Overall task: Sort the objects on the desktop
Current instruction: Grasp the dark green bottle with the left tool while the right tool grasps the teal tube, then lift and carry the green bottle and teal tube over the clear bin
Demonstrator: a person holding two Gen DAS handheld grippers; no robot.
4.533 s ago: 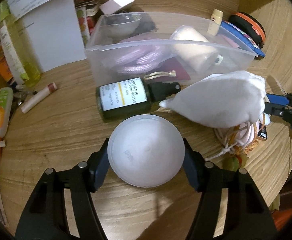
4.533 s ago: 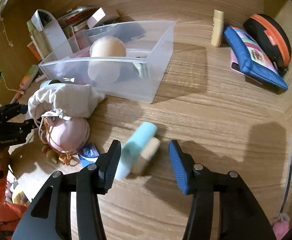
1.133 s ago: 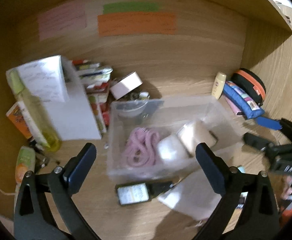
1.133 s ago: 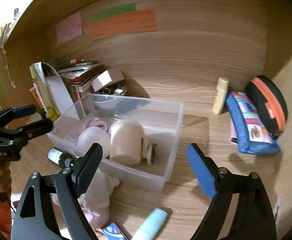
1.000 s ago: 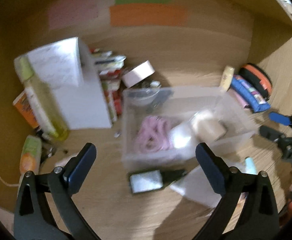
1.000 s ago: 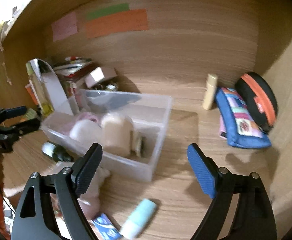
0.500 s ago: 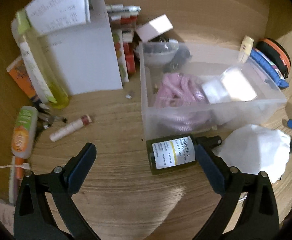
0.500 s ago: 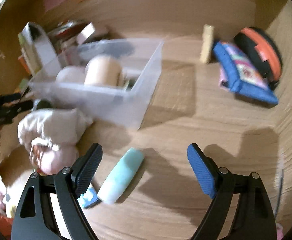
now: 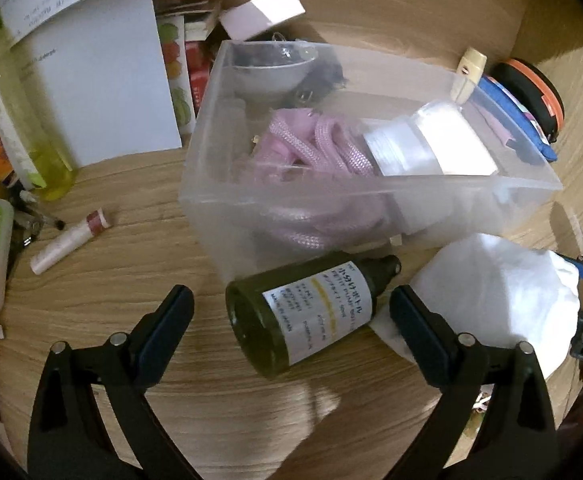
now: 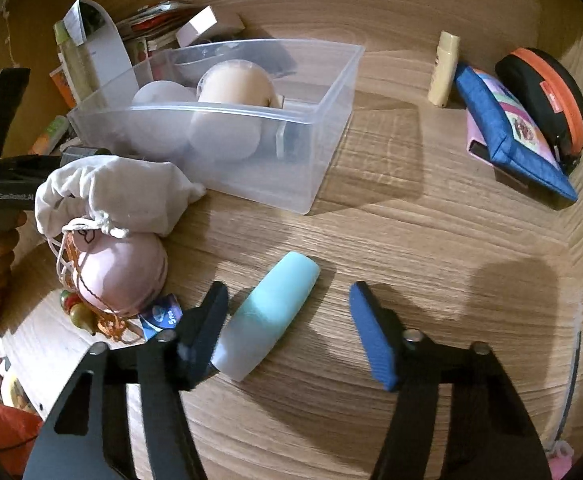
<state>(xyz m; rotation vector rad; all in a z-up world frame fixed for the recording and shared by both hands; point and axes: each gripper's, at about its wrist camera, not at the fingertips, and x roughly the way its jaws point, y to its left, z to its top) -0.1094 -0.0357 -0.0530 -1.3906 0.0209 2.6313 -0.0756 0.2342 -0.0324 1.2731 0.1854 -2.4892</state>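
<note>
A dark green bottle [image 9: 303,314] with a white label lies on its side on the wooden desk, just in front of a clear plastic bin [image 9: 371,196]. My left gripper [image 9: 291,334] is open, its jaws either side of the bottle. The bin holds pink rope [image 9: 319,152] and a white jar [image 9: 431,140]. In the right wrist view a pale turquoise tube [image 10: 269,314] lies on the desk. My right gripper [image 10: 287,330] is open around it, the left finger [image 10: 201,336] close beside the tube. The bin [image 10: 323,128] lies beyond.
A white drawstring pouch [image 9: 499,300] lies right of the bottle, over a pink pouch [image 10: 123,272]. A lip balm stick [image 9: 69,242], a yellow-green bottle [image 9: 19,128] and a white box [image 9: 91,76] stand left. A blue case [image 10: 511,132], an orange-black case [image 10: 547,96] and a cream tube [image 10: 445,68] lie far right.
Both grippers have dropped from high above the bin down close to the desk. The left now straddles the green bottle, the right straddles the turquoise tube. Both stayed open.
</note>
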